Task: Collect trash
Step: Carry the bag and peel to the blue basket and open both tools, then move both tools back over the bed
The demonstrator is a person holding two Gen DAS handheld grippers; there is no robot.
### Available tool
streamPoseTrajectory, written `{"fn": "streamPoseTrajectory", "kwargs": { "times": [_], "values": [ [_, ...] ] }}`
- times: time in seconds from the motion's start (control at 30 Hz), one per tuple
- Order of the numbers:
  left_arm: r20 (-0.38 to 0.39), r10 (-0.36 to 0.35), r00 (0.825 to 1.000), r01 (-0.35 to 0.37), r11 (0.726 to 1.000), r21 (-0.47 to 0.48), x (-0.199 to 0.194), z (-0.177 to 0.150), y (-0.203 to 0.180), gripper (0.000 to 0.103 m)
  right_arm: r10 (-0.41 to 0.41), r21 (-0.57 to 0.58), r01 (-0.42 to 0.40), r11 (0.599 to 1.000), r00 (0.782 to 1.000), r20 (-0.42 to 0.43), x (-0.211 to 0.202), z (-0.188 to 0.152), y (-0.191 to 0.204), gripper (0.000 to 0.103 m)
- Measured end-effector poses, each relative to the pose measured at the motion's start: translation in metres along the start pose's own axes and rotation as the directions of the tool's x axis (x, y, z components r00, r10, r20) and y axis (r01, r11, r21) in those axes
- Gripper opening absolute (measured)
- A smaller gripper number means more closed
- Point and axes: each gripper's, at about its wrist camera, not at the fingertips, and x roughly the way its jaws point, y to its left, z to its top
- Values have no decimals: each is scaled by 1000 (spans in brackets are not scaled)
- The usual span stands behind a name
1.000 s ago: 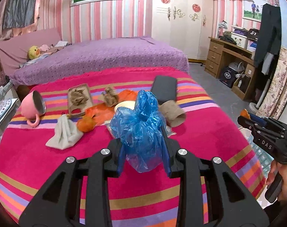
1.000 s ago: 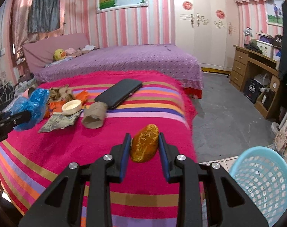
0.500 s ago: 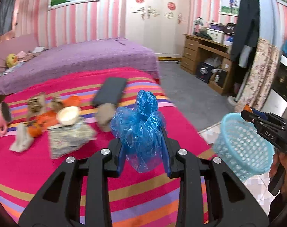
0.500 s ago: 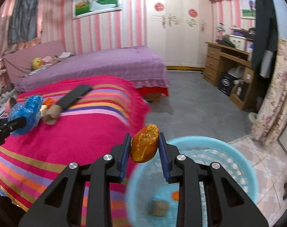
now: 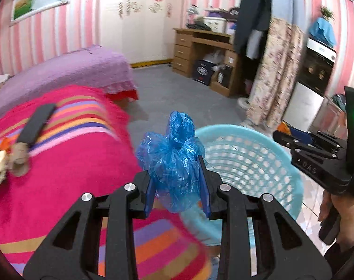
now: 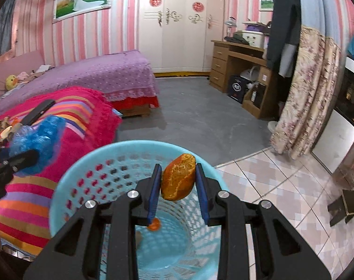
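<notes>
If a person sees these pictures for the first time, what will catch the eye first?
Probably the crumpled blue plastic bag clamped in the left tongs, beside the light blue basket. Next, the orange peel held in the right tongs directly above that basket. Behind lies the bright pink striped bedspread.

Purple bed; wooden desk; white wardrobe; floral curtain.

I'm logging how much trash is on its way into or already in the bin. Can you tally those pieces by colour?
Blue: 1, plastic bag in left gripper
Orange: 2, peel in right gripper; scrap in basket
Brownish: 1, lump, partly hidden
Total: 4
</notes>
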Motion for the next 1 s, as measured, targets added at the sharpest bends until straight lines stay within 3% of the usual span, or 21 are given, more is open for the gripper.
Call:
{"fn": "streamPoseTrajectory", "kwargs": {
  "times": [0.13, 0.23, 0.33, 0.53, 0.77, 0.83, 0.87, 0.9, 1.0],
  "values": [
    [-51, -46, 998, 48, 998, 28, 30, -1, -31, 32, -19, 30, 19, 999, 1000, -6, 3, -8, -12, 29],
    [-76, -30, 997, 34, 998, 59, 47, -5, -45, 34, -24, 46, 24, 999, 1000, -10, 4, -14, -16, 29],
    [-80, -17, 997, 20, 999, 34, 56, -3, -41, 57, -25, 59, 26, 998, 1000, -14, 7, -20, -19, 29],
    [-6, 62, 998, -61, 998, 27, 47, 2, -22, 90, -29, 86, 29, 996, 1000, 7, 8, -26, -20, 29],
    [38, 108, 993, -107, 994, -13, 34, 3, 5, 94, -12, 96, 11, 995, 1000, 16, 14, -28, -9, 31],
    [42, 107, 993, -106, 994, -33, 30, 2, 14, 95, -20, 93, 18, 995, 1000, 14, 16, -28, -5, 43],
    [41, 105, 994, -104, 994, -41, 28, 1, 18, 95, -21, 97, 20, 995, 1000, 16, 16, -28, -5, 61],
    [39, 104, 994, -102, 994, -49, 25, 1, 22, 95, -20, 106, 18, 994, 1000, 19, 15, -28, -4, 73],
    [40, 99, 994, -96, 994, -60, 15, -2, 34, 96, -31, 127, 27, 992, 999, 26, 10, -26, -2, 89]
  ]
}}
